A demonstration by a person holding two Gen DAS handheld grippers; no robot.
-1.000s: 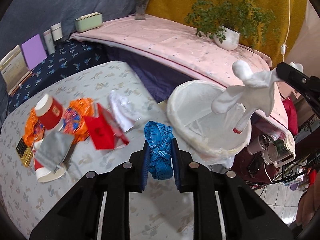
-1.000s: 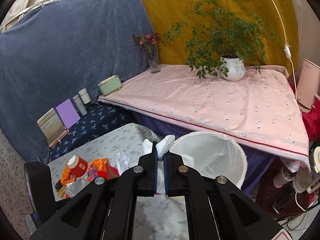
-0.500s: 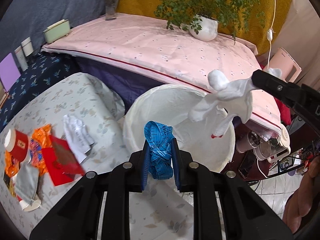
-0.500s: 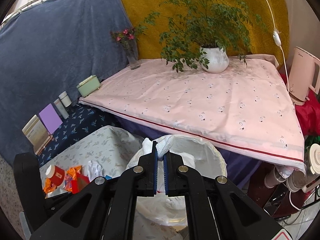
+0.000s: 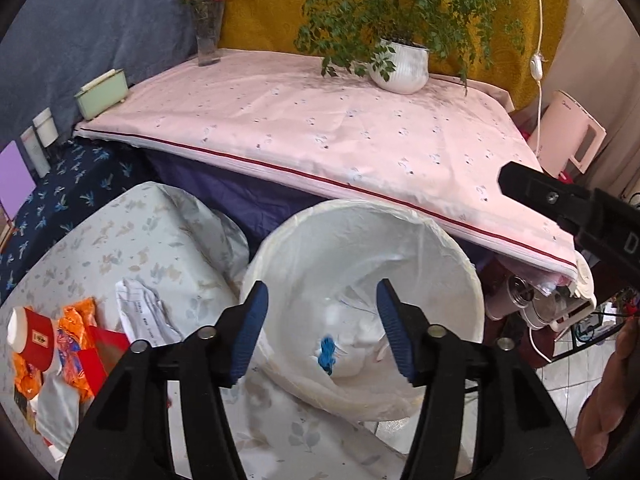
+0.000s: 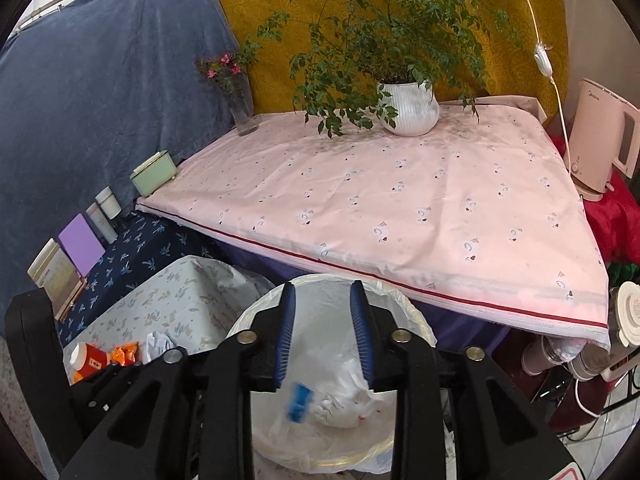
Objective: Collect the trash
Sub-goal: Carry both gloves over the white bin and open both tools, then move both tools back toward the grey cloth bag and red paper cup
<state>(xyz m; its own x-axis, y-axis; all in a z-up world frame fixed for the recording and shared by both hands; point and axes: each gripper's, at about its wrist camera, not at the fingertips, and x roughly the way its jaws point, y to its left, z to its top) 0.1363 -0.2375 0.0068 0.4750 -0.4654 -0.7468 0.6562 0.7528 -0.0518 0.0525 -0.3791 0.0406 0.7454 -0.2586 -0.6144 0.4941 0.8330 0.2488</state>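
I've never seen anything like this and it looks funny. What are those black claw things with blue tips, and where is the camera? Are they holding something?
Those are two grabbing tools, one in each of a person's hands. Each tool carries a camera that looks out along its two fingers, so each picture shows its own claw in front.

The left gripper and the right gripper are both open and hold nothing. Below them stands a white trash bin with a plastic liner. Inside lie a blue measuring tape and a white glove.

On the flowery table more rubbish waits: a red cup, orange wrappers and crumpled paper.
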